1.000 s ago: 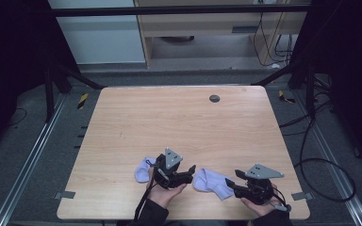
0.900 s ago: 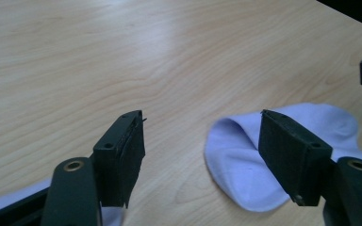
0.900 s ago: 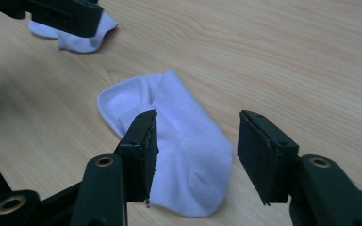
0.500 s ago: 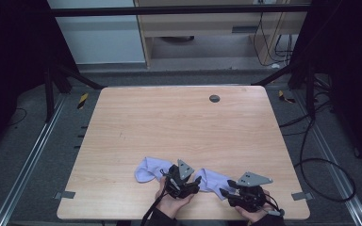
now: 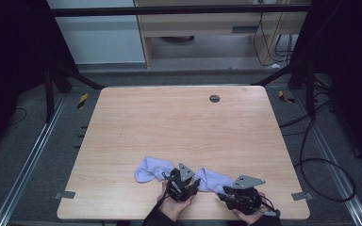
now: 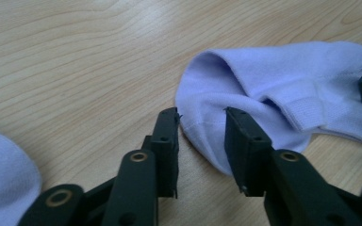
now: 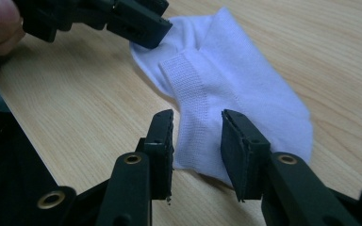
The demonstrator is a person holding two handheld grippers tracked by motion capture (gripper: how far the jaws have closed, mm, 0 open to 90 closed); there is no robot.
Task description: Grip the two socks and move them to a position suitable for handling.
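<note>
Two pale lilac socks lie near the bottom edge of the desk (image 5: 169, 122) — the right sock (image 7: 245, 89) between both grippers, the left sock (image 5: 148, 169) just beside. Soft, light, floppy knit: best pinched at an edge. The left hand-held gripper (image 6: 201, 136) and right hand-held gripper (image 7: 197, 141) have been closing, jaws straddling its hems, not yet pressing. Smooth wood; dark room.

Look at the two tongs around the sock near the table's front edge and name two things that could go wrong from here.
1. The left tongs straddle only the rim of the right sock; their jaws have just been closing, so they may catch one layer or slip off.
2. The right tongs work by the table front edge, so a pull might drag the sock off.
</note>
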